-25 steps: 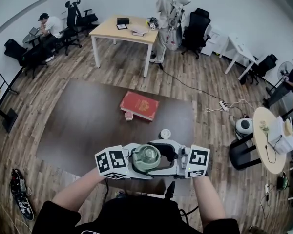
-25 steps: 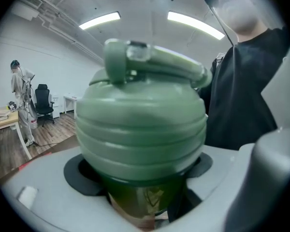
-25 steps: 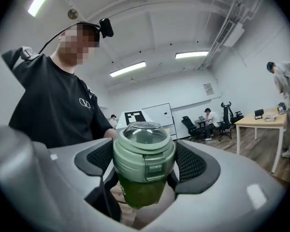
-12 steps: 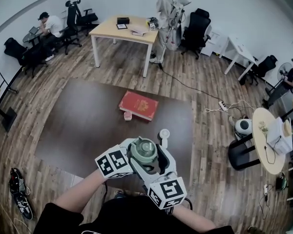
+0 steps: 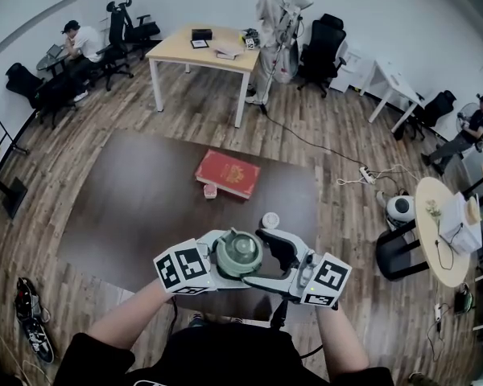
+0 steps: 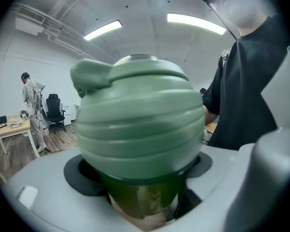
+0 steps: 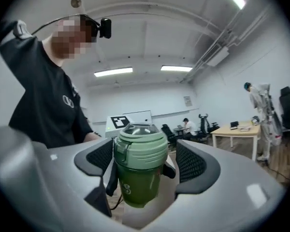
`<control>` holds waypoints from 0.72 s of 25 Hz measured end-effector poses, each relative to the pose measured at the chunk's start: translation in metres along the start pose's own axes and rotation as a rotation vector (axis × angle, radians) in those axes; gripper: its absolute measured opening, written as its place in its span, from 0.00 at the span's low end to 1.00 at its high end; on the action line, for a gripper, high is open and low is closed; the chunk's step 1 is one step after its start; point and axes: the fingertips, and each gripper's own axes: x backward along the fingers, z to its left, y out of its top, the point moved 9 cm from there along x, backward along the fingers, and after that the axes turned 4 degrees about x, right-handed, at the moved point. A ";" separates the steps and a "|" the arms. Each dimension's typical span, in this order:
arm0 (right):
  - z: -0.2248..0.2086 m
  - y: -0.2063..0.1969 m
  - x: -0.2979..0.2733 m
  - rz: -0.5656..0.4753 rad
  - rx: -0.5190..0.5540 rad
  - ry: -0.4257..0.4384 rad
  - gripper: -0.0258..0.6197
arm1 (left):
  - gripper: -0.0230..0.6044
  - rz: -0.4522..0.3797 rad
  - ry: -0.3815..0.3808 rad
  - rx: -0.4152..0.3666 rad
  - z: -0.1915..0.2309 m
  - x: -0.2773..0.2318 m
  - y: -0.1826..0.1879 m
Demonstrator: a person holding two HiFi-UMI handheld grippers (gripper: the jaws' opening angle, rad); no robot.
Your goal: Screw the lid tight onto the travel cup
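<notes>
I hold a green travel cup (image 5: 239, 253) upright above the near edge of the dark table (image 5: 145, 207). My left gripper (image 5: 241, 260) is shut on the cup's dark green body (image 6: 140, 197), just under the ribbed pale green lid (image 6: 135, 120). My right gripper (image 5: 262, 257) reaches in level from the right. In the right gripper view its jaws stand on either side of the lid (image 7: 140, 146). The left pad sits close against the lid and a narrow gap shows at the right pad (image 7: 191, 163). The lid sits on the cup's body (image 7: 137, 182).
On the dark table lie a red book (image 5: 229, 174), a small pinkish thing (image 5: 212, 190) and a white round object (image 5: 270, 220). Beyond are a light wooden table (image 5: 205, 51), a standing person (image 5: 272, 22), a seated person (image 5: 79, 43) and a round table (image 5: 447, 248).
The right gripper swung round the cup toward my body, then back out to the right, its jaws still about the lid. The left gripper and the cup barely moved.
</notes>
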 end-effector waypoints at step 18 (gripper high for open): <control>0.051 -0.006 -0.046 0.080 -0.117 -0.679 0.63 | 0.70 0.051 0.184 0.017 0.014 0.001 -0.012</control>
